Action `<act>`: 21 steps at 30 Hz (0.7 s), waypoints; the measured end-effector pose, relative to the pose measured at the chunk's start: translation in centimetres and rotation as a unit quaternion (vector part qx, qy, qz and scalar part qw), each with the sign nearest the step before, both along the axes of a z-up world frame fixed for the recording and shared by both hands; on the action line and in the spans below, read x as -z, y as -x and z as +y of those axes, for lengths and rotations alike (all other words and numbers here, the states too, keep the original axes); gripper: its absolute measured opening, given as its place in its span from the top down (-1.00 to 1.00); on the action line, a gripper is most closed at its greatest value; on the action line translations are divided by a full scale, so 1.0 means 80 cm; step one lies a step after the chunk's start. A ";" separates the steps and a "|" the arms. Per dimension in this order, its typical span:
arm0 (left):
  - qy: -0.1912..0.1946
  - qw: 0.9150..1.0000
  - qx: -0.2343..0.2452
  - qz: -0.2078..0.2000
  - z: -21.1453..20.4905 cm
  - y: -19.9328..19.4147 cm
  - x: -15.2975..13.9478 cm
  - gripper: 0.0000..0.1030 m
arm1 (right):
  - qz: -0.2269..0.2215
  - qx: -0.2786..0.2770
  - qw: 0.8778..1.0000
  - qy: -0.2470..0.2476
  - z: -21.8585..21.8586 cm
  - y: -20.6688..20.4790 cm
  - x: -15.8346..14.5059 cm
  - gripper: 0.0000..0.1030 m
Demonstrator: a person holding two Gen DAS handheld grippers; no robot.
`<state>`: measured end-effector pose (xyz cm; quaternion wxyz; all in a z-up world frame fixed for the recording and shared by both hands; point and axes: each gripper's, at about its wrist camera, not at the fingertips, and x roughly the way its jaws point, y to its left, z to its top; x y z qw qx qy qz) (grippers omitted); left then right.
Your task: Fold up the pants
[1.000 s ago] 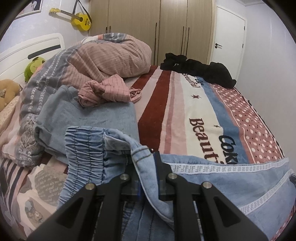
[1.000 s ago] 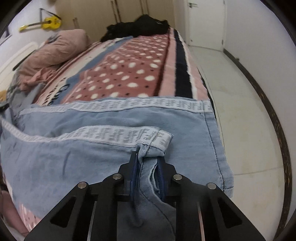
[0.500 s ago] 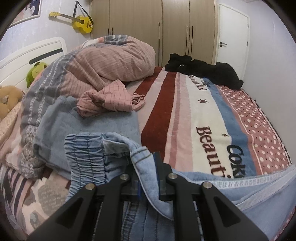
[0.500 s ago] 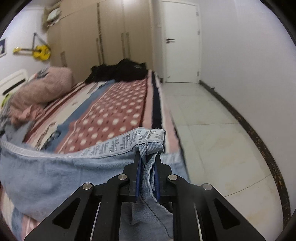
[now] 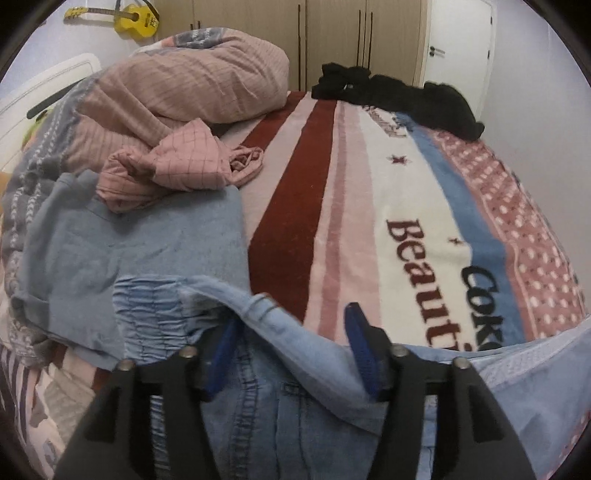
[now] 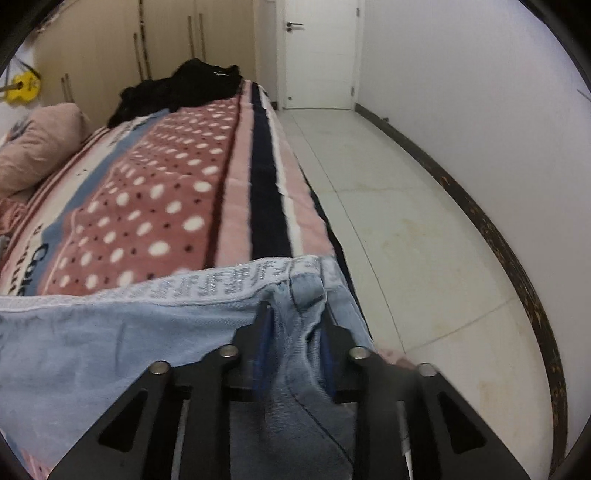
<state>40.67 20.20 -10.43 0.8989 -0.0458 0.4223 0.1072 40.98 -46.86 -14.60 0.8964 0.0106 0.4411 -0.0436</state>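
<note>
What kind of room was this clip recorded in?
A home bedroom, almost certainly. A bed with a striped, dotted blanket fills both views, a rumpled pink duvet sits by the headboard, and tall wardrobe doors line the far wall. A yellow ukulele hangs on the wall.

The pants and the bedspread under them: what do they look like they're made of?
The pants look like light-washed blue denim: visible topstitched seams, a shirred elastic waistband, and a pale woven band with letters along the leg. The bedspread looks like plush fleece, matte and fuzzy, with printed stripes, dots and lettering. Fibre content cannot be told.
</note>
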 end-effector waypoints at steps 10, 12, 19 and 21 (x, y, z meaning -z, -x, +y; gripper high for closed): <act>0.012 0.999 0.041 -0.002 0.049 0.075 -0.063 -0.64 | -0.024 -0.010 0.999 -0.026 -0.014 0.053 -0.028 0.24; 0.026 0.999 0.045 0.010 0.058 0.093 -0.054 -0.64 | -0.025 -0.013 0.999 -0.031 -0.015 0.064 -0.030 0.20; 0.060 0.997 0.028 0.033 0.083 0.121 -0.012 -0.64 | -0.017 -0.008 0.998 -0.053 -0.021 0.095 -0.021 0.19; 0.069 0.997 0.031 0.033 0.082 0.124 -0.005 -0.63 | -0.014 -0.008 0.998 -0.061 -0.021 0.099 -0.019 0.19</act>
